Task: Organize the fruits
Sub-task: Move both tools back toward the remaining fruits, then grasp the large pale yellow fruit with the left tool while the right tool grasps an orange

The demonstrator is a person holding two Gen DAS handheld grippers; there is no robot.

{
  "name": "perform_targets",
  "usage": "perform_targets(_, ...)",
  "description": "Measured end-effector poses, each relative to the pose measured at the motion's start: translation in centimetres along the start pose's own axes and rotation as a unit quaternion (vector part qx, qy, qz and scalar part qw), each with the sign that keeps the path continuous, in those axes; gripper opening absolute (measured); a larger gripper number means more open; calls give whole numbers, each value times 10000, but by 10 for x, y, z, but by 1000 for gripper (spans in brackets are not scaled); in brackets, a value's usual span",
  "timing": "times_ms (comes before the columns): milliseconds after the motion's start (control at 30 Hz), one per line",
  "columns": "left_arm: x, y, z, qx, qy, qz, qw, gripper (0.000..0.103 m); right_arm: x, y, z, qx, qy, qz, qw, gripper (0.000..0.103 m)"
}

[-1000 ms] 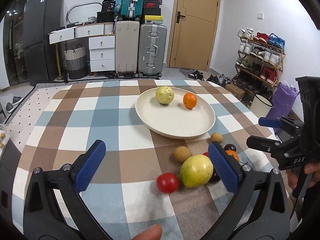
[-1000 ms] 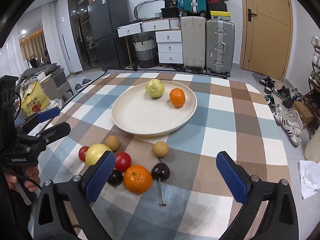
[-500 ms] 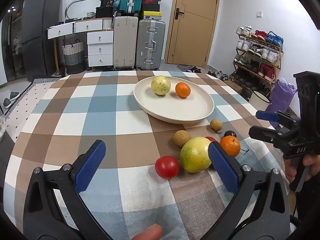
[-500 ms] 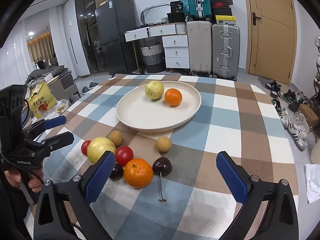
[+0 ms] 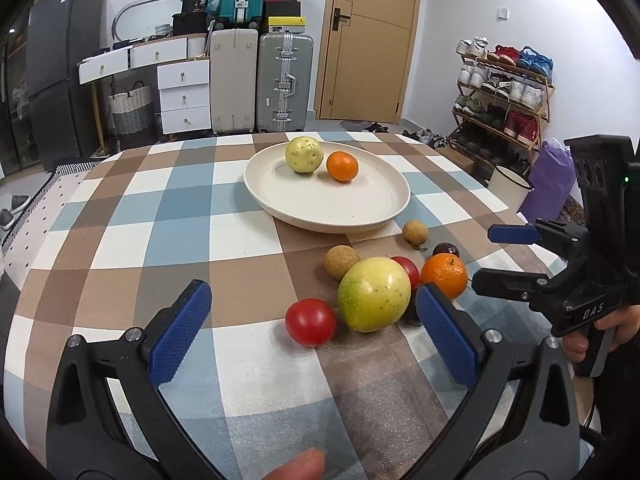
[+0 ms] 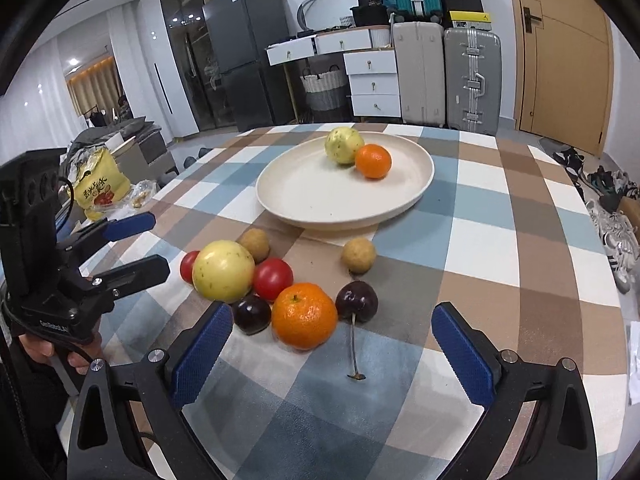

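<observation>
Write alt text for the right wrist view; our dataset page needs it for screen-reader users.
An open right gripper hovers over a checkered tablecloth, facing a cluster of loose fruit: an orange, two dark cherries, two red tomatoes, a yellow-green guava and two small tan fruits. Beyond sits a cream plate holding another guava and orange; the open left gripper is at left.

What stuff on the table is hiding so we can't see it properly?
- Left wrist view: a dark cherry peeks out behind the big yellow-green fruit and the left tongs' blue pad.
- Left wrist view: the second dark cherry is mostly behind the orange.
- Right wrist view: one red tomato is half hidden by the yellow-green fruit.
- Writing on the yellow bag is too small.
</observation>
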State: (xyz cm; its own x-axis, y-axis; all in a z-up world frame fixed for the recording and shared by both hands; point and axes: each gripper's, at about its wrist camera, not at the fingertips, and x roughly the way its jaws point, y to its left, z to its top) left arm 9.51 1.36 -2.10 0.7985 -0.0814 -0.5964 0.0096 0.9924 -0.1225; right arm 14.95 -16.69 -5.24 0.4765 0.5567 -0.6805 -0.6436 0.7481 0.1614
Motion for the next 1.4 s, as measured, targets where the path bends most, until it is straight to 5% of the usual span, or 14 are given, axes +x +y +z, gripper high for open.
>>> perform_targets(400, 8, 12, -1, -154, 206, 234, 9994, 102, -3, -29, 1, 517, -86, -451, 9976, 100)
perform_targets(600, 12, 7, -1, 51, 319, 180, 9993, 102, -4, -20, 2, 260, -109, -260, 9993, 96)
perform_targets(1000, 9, -12, -4, 396, 312, -358, 9981, 83, 11, 15, -1, -310, 122, 256, 9991, 57)
perform_targets(1400, 16, -10, -4, 251, 474, -582, 9969, 79, 23, 20, -2, -490, 347, 121, 9981, 46)
